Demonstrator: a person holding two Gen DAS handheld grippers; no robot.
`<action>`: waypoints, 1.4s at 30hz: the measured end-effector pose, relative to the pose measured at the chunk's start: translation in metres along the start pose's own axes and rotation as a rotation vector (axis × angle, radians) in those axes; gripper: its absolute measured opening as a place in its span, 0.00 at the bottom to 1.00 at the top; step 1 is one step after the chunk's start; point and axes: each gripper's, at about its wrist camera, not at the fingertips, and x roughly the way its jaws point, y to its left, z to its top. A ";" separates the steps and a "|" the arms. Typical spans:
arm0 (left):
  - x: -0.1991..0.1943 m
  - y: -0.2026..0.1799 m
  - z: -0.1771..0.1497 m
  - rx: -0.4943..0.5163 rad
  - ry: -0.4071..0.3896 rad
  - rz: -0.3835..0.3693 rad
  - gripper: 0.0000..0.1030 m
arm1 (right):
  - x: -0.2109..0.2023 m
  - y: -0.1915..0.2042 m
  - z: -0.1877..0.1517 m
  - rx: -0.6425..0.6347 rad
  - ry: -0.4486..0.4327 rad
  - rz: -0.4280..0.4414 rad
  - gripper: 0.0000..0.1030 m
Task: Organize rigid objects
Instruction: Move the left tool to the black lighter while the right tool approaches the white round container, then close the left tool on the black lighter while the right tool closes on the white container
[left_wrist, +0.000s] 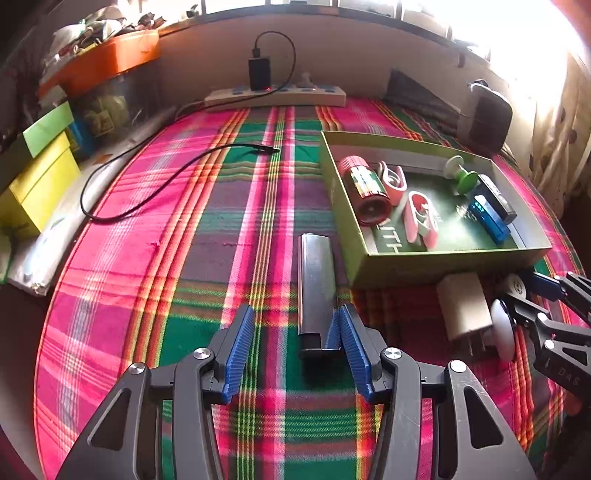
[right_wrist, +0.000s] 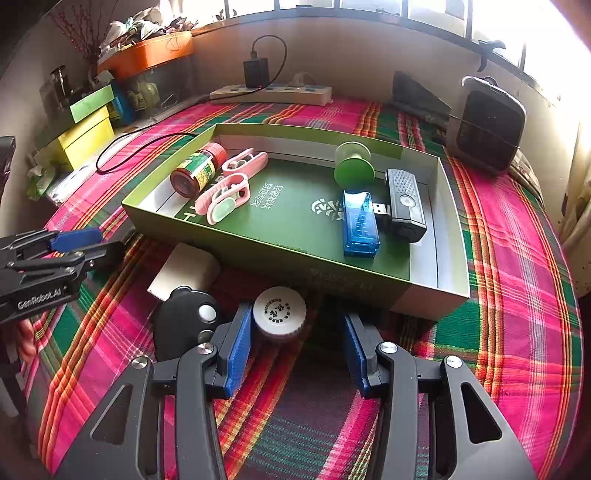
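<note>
two hand-held grippers, both with jaws wide and holding nothing. my left hand-held gripper (left_wrist: 295, 332) sits over a metal bar (left_wrist: 317, 288) lying on the plaid cloth (left_wrist: 207, 229), its near end beside the right finger. my right hand-held gripper (right_wrist: 295, 339) has a white cap (right_wrist: 279, 312) against its left finger. just ahead, the green tray (right_wrist: 258, 251) holds a jar (right_wrist: 197, 170), pink clips (right_wrist: 225, 195) and usb sticks (right_wrist: 360, 225).

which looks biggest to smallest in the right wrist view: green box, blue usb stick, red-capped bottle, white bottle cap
1. green box
2. red-capped bottle and blue usb stick, which look about alike
3. white bottle cap, though it is nearest the camera, so unsure
</note>
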 end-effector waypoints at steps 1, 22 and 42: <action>0.001 0.000 0.001 0.003 0.003 0.002 0.46 | 0.000 0.000 0.000 0.001 0.000 0.000 0.45; 0.009 0.009 0.013 -0.005 0.002 0.025 0.46 | 0.002 0.000 0.001 -0.007 -0.008 -0.005 0.45; 0.023 0.004 0.029 0.035 -0.007 0.003 0.46 | 0.001 0.001 0.000 -0.009 -0.013 -0.011 0.45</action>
